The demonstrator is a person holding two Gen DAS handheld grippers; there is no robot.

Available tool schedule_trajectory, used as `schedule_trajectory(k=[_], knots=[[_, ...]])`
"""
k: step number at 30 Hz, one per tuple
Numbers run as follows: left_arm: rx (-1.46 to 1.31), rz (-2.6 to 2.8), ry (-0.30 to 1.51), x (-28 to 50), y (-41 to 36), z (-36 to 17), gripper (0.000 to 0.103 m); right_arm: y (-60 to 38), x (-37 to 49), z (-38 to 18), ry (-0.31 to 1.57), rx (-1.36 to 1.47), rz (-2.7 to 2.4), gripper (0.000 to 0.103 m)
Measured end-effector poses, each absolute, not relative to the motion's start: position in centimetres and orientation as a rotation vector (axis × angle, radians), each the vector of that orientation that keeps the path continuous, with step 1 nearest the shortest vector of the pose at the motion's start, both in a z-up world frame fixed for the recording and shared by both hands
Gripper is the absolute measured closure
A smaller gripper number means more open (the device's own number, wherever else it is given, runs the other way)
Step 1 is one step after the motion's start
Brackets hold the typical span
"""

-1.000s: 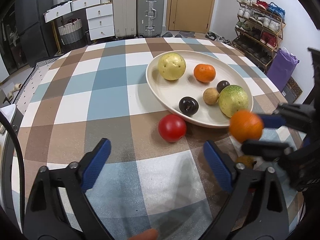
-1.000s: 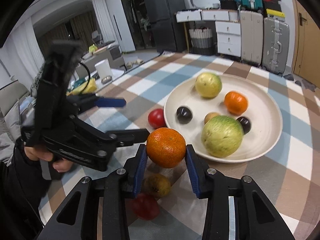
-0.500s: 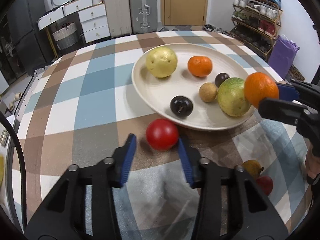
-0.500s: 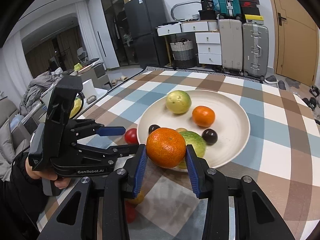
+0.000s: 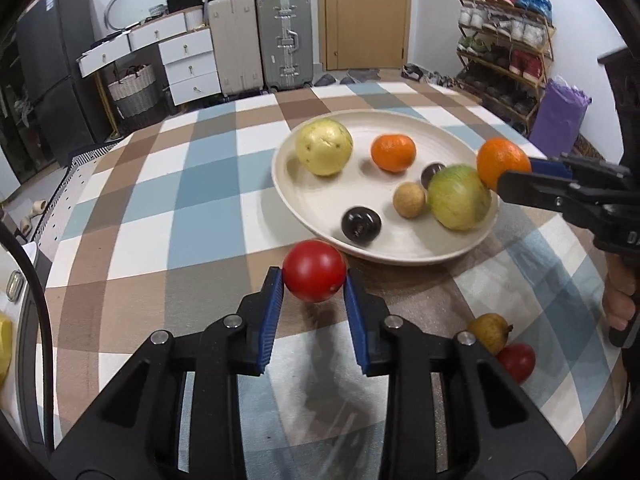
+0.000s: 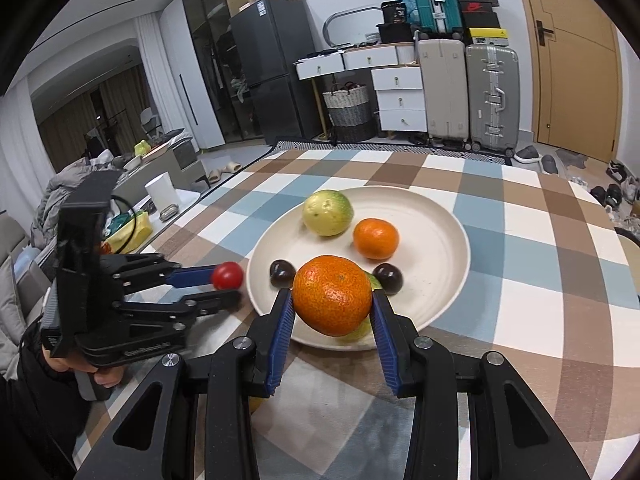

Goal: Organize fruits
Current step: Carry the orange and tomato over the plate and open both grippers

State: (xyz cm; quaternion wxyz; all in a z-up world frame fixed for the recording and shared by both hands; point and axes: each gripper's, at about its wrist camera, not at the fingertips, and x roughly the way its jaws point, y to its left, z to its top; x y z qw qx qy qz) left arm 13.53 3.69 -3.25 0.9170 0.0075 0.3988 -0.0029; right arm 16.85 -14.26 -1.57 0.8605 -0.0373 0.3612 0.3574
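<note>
The red tomato (image 5: 314, 270) sits at the centre of the left wrist view, pinched between the blue pads of the left gripper (image 5: 314, 280), just beside the near rim of the cream plate (image 5: 280, 168). In the right wrist view the right gripper (image 6: 332, 300) clamps an orange tangerine (image 6: 332, 295) at frame centre, over the plate's near edge.

On the plate lie a yellow-green guava (image 5: 324, 146) toward the upper left, a second tangerine (image 5: 393, 153) beside it, a small tan fruit (image 5: 409, 200), two dark round fruits (image 5: 361, 225) and a larger green fruit (image 5: 459, 197) at the right side.

Low and right in the left view, a yellowish pear (image 5: 489, 332) touches another red fruit (image 5: 517, 361) on the checked tablecloth (image 5: 160, 208). Suitcases (image 5: 284, 40) and a shoe rack (image 5: 508, 48) stand along the far wall.
</note>
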Motion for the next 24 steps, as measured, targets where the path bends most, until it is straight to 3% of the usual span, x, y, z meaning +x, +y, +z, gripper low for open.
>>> schedule_trajectory(k=[24], knots=[[-0.056,-0.054,0.710,13.6,2.2,-0.7,0.075,-16.9,19.4,-1.8,0.765,-0.019,0.611,0.064]])
